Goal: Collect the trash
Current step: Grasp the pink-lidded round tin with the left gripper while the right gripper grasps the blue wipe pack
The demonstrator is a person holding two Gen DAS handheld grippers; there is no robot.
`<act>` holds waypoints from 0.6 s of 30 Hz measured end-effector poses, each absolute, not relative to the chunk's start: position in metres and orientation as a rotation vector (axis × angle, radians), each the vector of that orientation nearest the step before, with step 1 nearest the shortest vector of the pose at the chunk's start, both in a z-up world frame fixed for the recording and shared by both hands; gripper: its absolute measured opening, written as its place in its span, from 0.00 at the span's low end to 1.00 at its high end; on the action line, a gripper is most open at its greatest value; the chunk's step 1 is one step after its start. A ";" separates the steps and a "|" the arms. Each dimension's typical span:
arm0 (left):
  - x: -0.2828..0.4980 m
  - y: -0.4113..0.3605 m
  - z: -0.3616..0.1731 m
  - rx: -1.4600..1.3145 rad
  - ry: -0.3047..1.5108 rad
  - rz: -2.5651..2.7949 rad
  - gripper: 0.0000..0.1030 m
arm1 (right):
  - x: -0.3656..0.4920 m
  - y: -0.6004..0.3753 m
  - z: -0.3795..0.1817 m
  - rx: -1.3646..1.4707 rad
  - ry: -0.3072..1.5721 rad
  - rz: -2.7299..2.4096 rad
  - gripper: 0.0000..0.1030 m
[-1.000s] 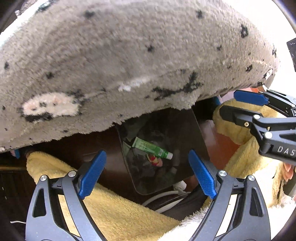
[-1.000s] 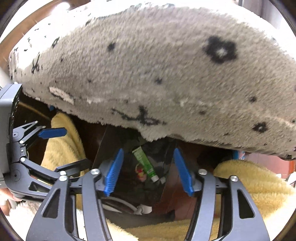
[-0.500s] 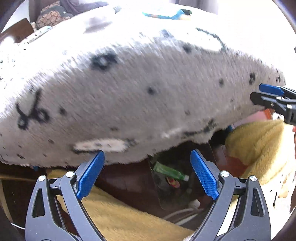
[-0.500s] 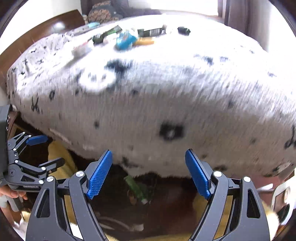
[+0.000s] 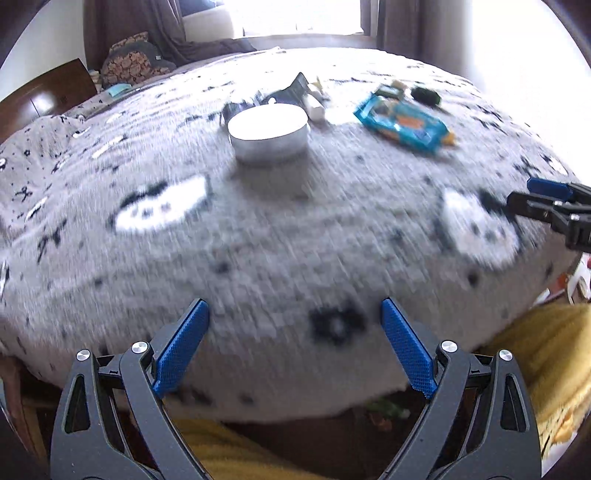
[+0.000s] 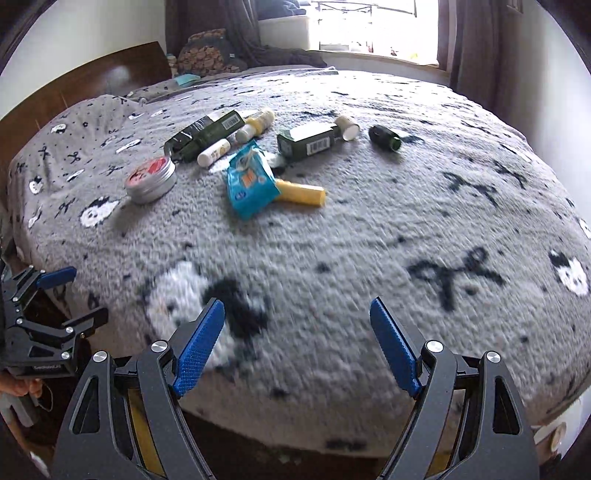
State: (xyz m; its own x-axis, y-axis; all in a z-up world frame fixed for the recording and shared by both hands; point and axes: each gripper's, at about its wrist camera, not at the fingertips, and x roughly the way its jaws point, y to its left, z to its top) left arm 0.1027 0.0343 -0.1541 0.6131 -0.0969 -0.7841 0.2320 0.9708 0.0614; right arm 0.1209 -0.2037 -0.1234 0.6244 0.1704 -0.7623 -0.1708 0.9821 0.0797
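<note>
Both my grippers, left [image 5: 291, 343] and right [image 6: 295, 343], spread, empty, above the blurred blanket [image 6: 369, 240] edge; tube [image 6: 301, 193] half-hidden under the packet [image 6: 249, 182].

Big bed covered by a fuzzy grey blanket [image 6: 369, 236] with little black scissors and white panda faces all over it. Dark wooden headboard [image 6: 74, 92] on the left, patterned pillow [image 6: 207, 55] by the bright window [image 6: 369, 26], brown curtains [image 6: 469, 48].

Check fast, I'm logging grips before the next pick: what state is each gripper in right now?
Left gripper: open, holding nothing.
Right gripper: open, holding nothing; its jaws have just been opening.
</note>
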 end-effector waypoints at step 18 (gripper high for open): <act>0.230 0.038 -0.154 0.104 0.857 -0.184 0.85 | 0.224 -0.142 -0.127 -0.161 0.843 0.215 0.78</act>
